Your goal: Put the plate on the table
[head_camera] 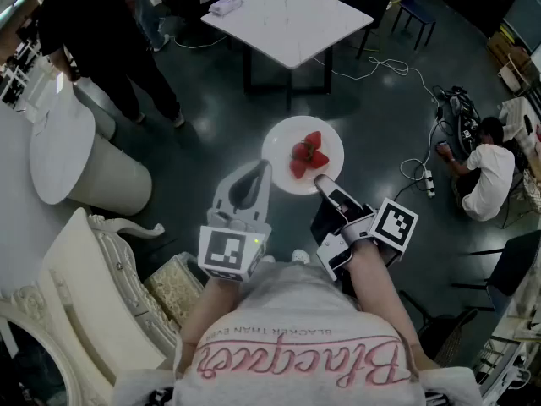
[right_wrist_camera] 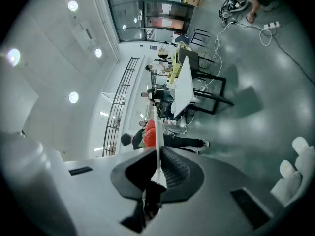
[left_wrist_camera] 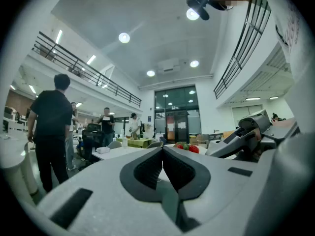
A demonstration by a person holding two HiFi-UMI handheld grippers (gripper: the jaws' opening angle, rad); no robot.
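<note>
A white plate [head_camera: 292, 132] carrying red strawberries [head_camera: 308, 154] hangs in the air above the dark floor, short of the white square table [head_camera: 287, 19]. My right gripper [head_camera: 319, 178] is shut on the plate's near rim; in the right gripper view the plate [right_wrist_camera: 158, 140] runs edge-on between the jaws of the right gripper [right_wrist_camera: 158, 154], with the strawberries [right_wrist_camera: 149, 134] just past them. My left gripper [head_camera: 267, 166] is shut with nothing in it, its tip beside the plate's left rim. In the left gripper view the left gripper [left_wrist_camera: 162, 149] points toward the table [left_wrist_camera: 123, 151].
A person in black [head_camera: 110, 41] stands left of the table. Another person [head_camera: 490, 172] crouches on the floor at right beside cables [head_camera: 397, 66]. A round white stand [head_camera: 76, 155] and an ornate white chair [head_camera: 93, 303] are at left. Dark chairs [head_camera: 414, 7] stand beyond the table.
</note>
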